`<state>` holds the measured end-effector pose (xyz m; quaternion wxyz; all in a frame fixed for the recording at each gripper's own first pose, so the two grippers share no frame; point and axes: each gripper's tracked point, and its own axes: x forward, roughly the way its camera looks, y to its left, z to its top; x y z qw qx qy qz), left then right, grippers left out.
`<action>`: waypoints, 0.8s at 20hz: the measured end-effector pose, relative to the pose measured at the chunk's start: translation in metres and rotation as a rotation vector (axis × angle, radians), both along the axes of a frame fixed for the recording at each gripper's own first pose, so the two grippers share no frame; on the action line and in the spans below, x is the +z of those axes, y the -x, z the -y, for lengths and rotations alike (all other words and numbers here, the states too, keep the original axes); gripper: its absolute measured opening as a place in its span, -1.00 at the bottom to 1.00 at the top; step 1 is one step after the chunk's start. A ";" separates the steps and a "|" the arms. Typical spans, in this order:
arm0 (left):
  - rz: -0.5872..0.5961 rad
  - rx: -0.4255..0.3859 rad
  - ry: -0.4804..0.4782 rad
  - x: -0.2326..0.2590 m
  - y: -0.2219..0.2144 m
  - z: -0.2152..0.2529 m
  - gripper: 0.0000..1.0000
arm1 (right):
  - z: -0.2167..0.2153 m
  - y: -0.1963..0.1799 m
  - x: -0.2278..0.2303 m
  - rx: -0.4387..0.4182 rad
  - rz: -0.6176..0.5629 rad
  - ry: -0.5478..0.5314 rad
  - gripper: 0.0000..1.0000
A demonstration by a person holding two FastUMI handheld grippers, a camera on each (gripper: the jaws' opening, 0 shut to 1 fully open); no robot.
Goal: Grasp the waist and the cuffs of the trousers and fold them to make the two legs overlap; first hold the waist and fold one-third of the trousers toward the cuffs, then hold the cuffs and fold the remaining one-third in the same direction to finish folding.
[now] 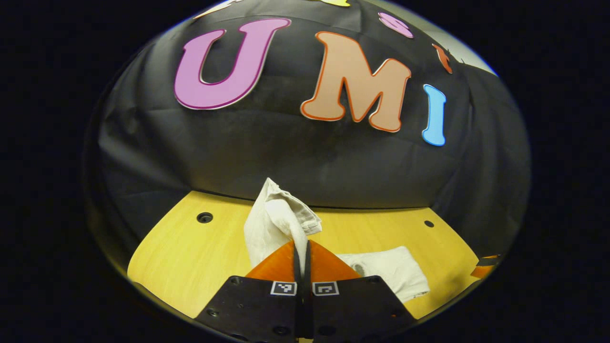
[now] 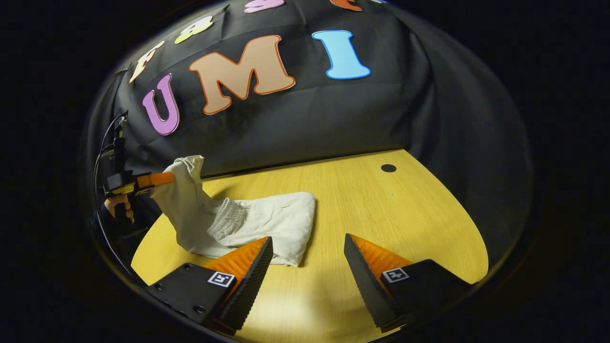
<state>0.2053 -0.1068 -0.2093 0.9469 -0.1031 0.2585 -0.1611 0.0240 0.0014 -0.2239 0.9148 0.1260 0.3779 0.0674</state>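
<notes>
Our left gripper (image 1: 302,259) has its fingers clamped on the trousers (image 2: 267,219), lifting one end to fold it; our right gripper (image 2: 307,257), lower centre, waits with fingers apart above the bench (image 2: 381,205).

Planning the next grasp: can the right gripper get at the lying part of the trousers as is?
Probably yes: the right gripper is open, and the trousers lie on the table just ahead, nothing between.

Trousers' (image 1: 281,224) pinched edge behind gripper (image 1: 302,252)
</notes>
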 end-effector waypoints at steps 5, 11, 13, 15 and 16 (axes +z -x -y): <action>0.021 -0.066 0.019 0.012 0.006 0.060 -1.00 | 0.036 0.011 0.001 -0.044 0.001 -0.004 0.93; 0.030 -0.143 0.040 0.021 0.023 0.129 -1.00 | 0.075 0.026 0.003 -0.085 -0.003 0.001 0.92; 0.014 -0.156 0.046 0.016 0.027 0.148 -1.00 | 0.087 0.030 0.000 -0.088 -0.005 0.007 0.92; -0.007 -0.165 0.051 0.009 0.031 0.165 -1.00 | 0.097 0.034 -0.001 -0.092 -0.009 0.011 0.92; -0.017 -0.169 0.046 0.003 0.034 0.172 -1.00 | 0.102 0.036 -0.001 -0.095 -0.010 0.013 0.92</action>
